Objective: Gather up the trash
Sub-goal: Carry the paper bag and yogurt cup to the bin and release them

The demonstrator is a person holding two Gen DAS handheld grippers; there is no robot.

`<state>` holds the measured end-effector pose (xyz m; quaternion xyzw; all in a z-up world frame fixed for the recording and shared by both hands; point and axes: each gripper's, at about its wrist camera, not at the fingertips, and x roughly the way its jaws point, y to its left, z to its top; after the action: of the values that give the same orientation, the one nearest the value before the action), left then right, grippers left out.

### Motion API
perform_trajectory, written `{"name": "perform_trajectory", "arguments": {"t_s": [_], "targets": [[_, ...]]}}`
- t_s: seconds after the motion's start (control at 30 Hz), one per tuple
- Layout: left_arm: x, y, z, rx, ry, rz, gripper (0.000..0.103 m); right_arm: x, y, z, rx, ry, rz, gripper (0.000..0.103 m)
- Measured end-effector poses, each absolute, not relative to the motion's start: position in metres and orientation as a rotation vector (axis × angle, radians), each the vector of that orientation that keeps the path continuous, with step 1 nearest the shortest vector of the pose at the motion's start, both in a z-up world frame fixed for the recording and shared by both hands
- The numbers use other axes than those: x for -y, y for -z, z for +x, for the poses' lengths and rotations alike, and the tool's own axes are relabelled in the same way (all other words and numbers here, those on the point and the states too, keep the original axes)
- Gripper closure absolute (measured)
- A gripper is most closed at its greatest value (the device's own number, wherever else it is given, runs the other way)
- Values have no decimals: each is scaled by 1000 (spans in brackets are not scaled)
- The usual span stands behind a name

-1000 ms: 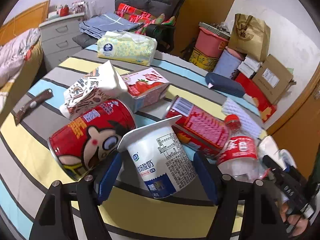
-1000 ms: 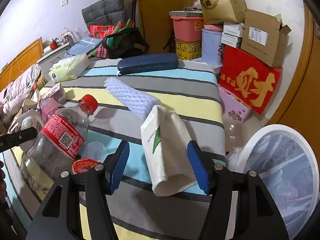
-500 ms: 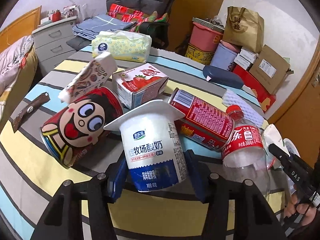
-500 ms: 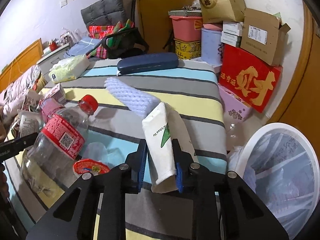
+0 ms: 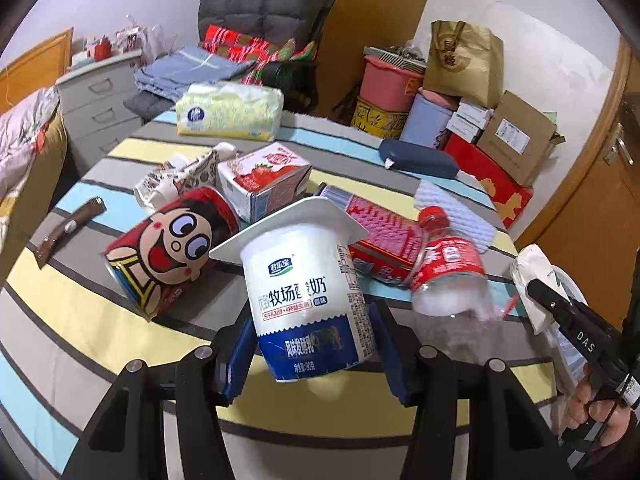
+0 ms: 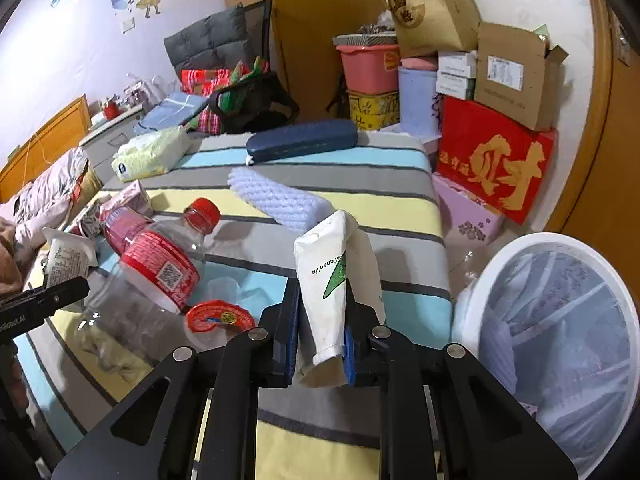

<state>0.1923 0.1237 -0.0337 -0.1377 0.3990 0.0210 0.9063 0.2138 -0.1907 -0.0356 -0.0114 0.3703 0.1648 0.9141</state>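
While left gripper [image 5: 312,354] jaws clamp yogurt cup [image 5: 304,300], right gripper [image 6: 320,340] jaws pinch white paper bag [image 6: 332,280], lined bin [image 6: 560,320] nr.

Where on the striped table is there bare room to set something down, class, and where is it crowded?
Bare cloth lies between the blue case and white foam sleeve, and on the stripes by the table edge next to the white bin. Crowded: around the cartoon can, strawberry carton, red can and plastic bottle.
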Motion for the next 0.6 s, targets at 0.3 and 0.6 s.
{"name": "perform_trajectory", "arguments": {"t_s": [0.3,0.6], "targets": [[-107,10,171,-780,1,-254,48,194,25,196,-723,-343,17,85],[-77,-13,154,-741,73,-211,48,205,10,173,-668,-333,62,85]]}}
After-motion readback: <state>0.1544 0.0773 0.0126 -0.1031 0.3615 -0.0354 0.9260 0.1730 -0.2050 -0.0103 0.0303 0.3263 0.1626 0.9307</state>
